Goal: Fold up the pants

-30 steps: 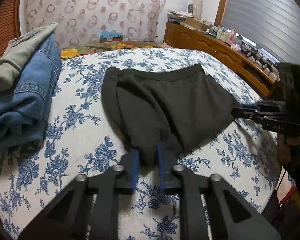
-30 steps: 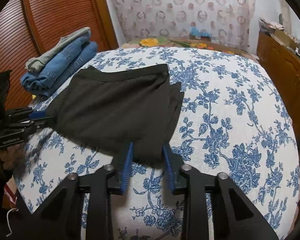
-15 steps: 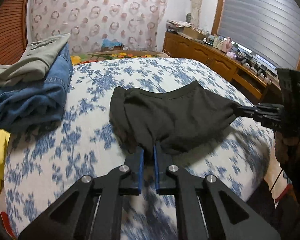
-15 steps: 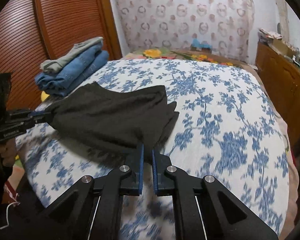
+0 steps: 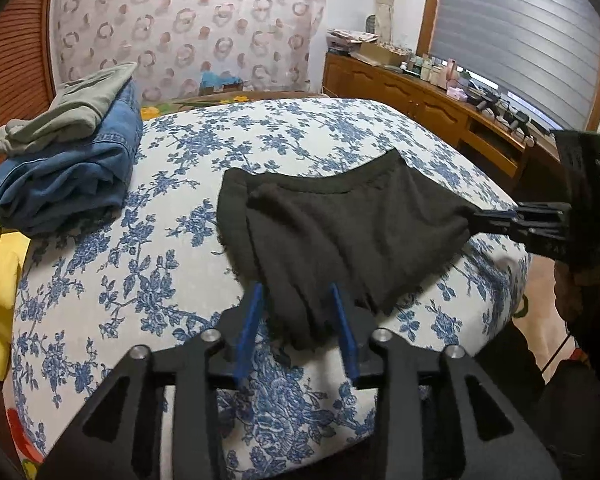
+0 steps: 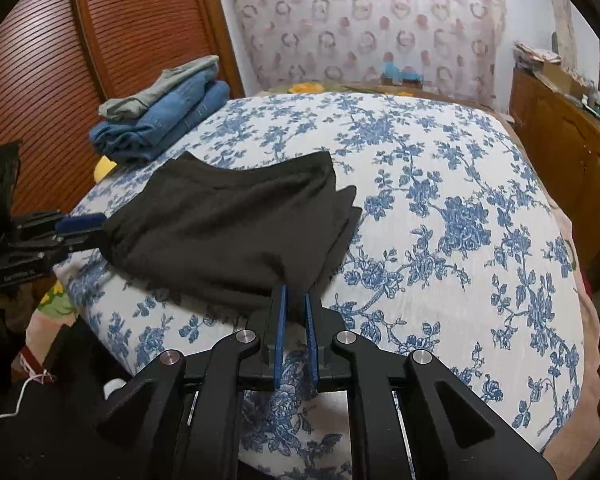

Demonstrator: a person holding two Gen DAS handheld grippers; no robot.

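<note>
Both grippers angled down: left gripper point(image 5: 296, 312) jaws just opened; right gripper point(image 6: 296, 308) clamps pants point(image 6: 236, 232).

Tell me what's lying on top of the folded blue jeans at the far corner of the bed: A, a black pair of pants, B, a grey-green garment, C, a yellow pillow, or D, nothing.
B: a folded grey-green garment rests on the blue jeans; the black pants lie apart, nearer the camera on the bed.

Pants point(image 5: 340, 232) spread on the near part of the bed point(image 5: 300, 136), stack of folded clothes point(image 5: 68, 160) at its far left edge beside the slatted door point(image 6: 40, 80), sideboard point(image 5: 420, 104) along the right.
</note>
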